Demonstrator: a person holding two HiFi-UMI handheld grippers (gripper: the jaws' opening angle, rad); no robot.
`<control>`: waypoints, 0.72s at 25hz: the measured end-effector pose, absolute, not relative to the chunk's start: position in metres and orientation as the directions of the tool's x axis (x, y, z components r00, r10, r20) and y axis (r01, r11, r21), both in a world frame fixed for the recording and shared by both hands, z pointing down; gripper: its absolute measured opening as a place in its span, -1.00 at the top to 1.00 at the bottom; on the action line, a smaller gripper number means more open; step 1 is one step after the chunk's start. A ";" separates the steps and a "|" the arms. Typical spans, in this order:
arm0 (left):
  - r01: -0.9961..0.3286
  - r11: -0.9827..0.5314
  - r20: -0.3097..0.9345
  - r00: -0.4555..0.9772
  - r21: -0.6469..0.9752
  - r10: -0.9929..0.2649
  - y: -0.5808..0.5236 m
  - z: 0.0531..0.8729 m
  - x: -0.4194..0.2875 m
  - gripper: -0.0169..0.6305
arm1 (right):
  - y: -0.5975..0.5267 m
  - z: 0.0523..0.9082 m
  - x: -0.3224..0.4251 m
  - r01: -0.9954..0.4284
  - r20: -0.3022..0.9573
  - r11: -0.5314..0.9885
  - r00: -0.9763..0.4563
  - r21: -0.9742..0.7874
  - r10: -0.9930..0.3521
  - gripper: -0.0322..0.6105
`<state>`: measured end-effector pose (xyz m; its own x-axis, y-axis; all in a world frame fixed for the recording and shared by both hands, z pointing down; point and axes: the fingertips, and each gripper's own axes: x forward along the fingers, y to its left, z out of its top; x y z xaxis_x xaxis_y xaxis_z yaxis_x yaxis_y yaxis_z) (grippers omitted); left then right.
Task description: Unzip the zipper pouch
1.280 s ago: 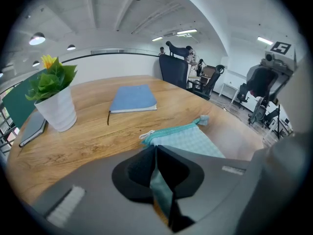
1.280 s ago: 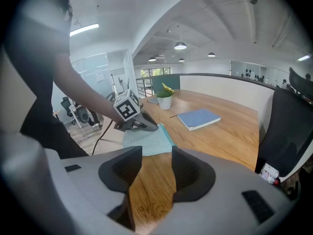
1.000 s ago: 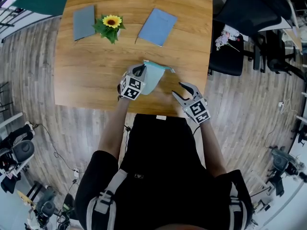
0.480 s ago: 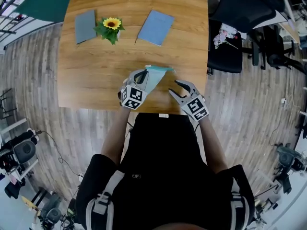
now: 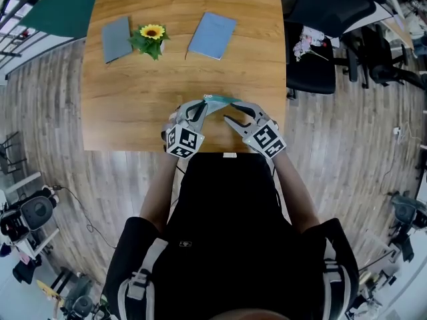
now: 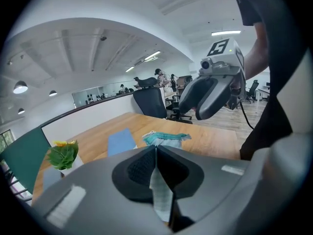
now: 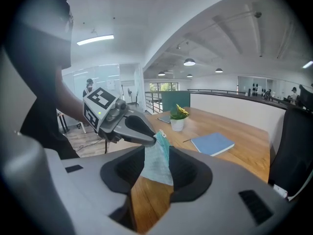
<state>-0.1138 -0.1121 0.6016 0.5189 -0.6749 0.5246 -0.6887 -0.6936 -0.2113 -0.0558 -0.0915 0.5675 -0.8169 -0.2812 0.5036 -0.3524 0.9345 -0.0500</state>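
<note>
Pale teal zipper pouch near front of table

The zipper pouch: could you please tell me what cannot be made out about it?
Zipper pull: too small in the head view; the left gripper and right gripper cover part of the pouch.
Whether the zipper is open: left gripper view, pads hide the clamped edge.
Whether the right gripper's parted jaws touch it: unclear in that view.

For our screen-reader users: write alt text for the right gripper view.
The right gripper has its jaws apart around a teal zipper pouch, which the left gripper pinches at its top. Behind lie a table, a blue notebook and a potted sunflower.
</note>
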 end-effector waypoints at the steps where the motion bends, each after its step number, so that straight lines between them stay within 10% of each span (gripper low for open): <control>1: -0.682 -0.698 0.523 0.522 -0.219 -0.674 -0.110 0.600 -0.113 0.90 | -0.091 0.565 -0.058 -0.349 0.499 0.936 -0.820 -0.046 -0.281 0.41; 18: -0.558 -0.759 0.508 0.571 -0.337 -0.645 -0.093 0.581 -0.101 0.91 | -0.098 0.542 -0.110 -0.180 0.504 0.984 -0.848 0.017 -0.163 0.49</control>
